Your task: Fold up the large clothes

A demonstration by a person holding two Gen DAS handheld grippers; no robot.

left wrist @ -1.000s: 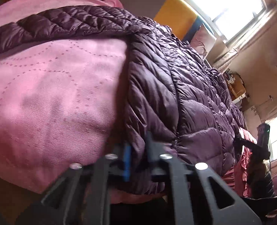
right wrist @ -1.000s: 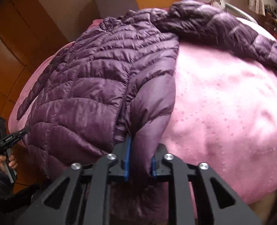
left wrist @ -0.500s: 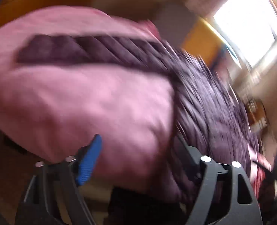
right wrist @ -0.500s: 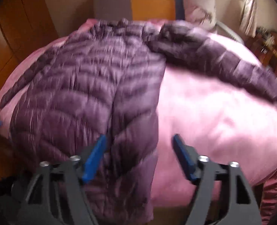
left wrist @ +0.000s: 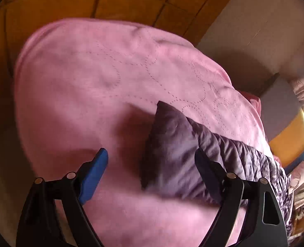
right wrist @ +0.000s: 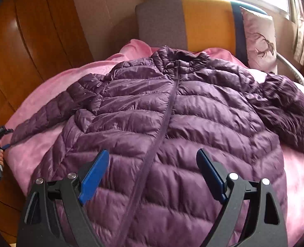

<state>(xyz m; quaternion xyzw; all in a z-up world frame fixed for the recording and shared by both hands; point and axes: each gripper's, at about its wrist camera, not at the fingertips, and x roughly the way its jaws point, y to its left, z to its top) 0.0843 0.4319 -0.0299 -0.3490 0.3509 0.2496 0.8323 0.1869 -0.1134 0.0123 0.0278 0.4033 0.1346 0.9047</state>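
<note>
Left wrist view: the left gripper (left wrist: 150, 168) hangs over the pink blanket (left wrist: 86, 78), its jaws closing with a sleeve cuff (left wrist: 170, 144) lying between them, not yet pinched. A second ago it was clenched on the jacket's hem – that grip is gone, and the view has swung from the jacket body to this sleeve.

Right wrist view: the right gripper (right wrist: 153, 170) is released and opening wider above the purple jacket (right wrist: 172, 127), which lies spread front-up on the blanket, zipped, sleeves out to left and right. Earlier it pinched the hem. Spreading looks done – every fold is left.
</note>
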